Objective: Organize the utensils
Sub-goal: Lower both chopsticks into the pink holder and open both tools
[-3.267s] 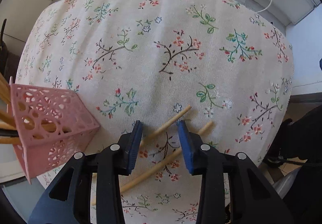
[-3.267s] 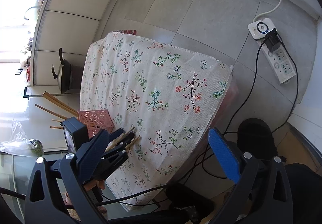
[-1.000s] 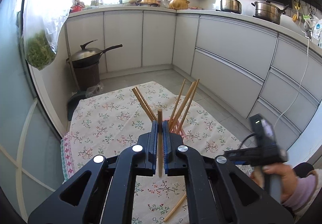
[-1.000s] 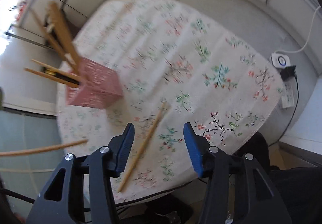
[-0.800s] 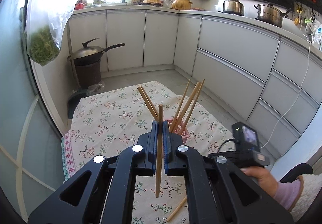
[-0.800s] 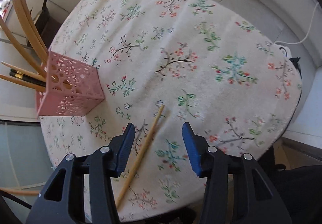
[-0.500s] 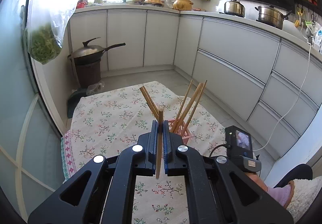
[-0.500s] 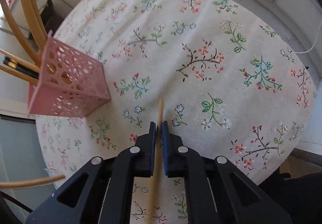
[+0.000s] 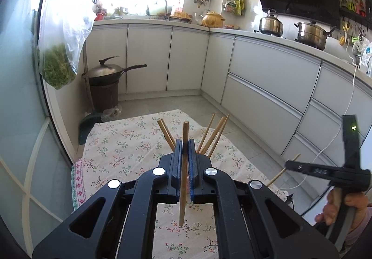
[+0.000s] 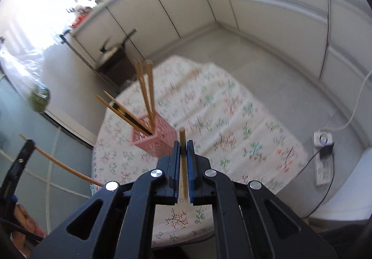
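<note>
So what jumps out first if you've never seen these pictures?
Each gripper, left and right, is clamped on its own wooden chopstick, held above the floral cloth. Next comes the pink holder on the cloth's left side, bristling with chopsticks.

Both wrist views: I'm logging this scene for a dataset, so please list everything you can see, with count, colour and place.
Chopstick in left tongs: one, tan, clamped upright.
Chopstick in right tongs: one, tan, clamped.
Holder: one, pink, perforated, on the cloth, with several tan chopsticks leaning out of it.
Cloth: one, white floral, spread on the low surface.
Wok: one, dark, lidded, on a brown stand by the cabinets.
Bag of greens: one, clear plastic, hanging at left.
Pots: two steel on the stove, one golden on the counter.
Power strip: one, white, on the floor.
Left tongs: shut.
Right tongs: shut.
</note>
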Demonstrator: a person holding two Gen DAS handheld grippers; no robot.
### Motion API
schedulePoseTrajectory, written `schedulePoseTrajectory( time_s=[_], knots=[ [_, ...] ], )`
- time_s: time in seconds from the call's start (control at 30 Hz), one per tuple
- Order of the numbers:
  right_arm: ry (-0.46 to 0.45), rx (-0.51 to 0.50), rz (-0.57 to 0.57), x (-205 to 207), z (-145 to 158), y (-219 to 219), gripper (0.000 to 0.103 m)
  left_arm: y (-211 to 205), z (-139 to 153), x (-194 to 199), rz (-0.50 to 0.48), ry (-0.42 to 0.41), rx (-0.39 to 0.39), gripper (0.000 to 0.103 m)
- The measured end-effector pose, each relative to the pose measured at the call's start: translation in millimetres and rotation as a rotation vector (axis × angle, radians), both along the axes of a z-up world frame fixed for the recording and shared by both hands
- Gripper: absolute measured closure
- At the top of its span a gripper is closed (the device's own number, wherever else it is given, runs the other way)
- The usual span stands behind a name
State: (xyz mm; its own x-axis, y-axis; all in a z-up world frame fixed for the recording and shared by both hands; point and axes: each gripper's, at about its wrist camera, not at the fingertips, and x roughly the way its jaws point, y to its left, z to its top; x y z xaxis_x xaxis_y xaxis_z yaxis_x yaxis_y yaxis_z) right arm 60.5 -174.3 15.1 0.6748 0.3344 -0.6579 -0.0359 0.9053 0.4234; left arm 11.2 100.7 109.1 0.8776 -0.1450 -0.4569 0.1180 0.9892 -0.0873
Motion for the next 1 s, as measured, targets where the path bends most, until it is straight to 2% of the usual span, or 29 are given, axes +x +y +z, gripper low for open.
schedulePoseTrajectory(
  time_s=[0.17,0.3,0.43,0.57,0.83,0.87,0.93,0.97,1.0],
  knots=[
    [-0.134,0.015,0.006,-17,54,-13,0.097,-6,28,2,0.014,-0.055,-0.02,0.099],
    [-0.195,0.049,0.008,-12,87,-19,0.097,-12,52,16,0.024,-0.106,-0.04,0.099],
    [-0.229,0.073,0.012,-1,109,-21,0.097,-17,63,40,0.035,-0.138,-0.065,0.099],
    [-0.257,0.063,0.018,12,119,-18,0.097,-20,59,67,0.038,-0.126,-0.099,0.099],
    [-0.243,0.043,0.041,41,119,-3,0.097,-22,23,111,0.087,-0.069,-0.112,0.097],
    [-0.24,0.044,0.043,44,117,-1,0.097,-20,19,114,0.103,-0.06,-0.118,0.094],
    [-0.235,0.045,0.046,49,116,2,0.097,-15,14,116,0.148,-0.048,-0.116,0.076],
    [-0.233,0.046,0.048,51,116,3,0.097,-11,14,114,0.175,-0.057,-0.121,0.061],
    [-0.231,0.048,0.05,53,116,4,0.097,-7,17,111,0.19,-0.069,-0.129,0.056]
  ],
)
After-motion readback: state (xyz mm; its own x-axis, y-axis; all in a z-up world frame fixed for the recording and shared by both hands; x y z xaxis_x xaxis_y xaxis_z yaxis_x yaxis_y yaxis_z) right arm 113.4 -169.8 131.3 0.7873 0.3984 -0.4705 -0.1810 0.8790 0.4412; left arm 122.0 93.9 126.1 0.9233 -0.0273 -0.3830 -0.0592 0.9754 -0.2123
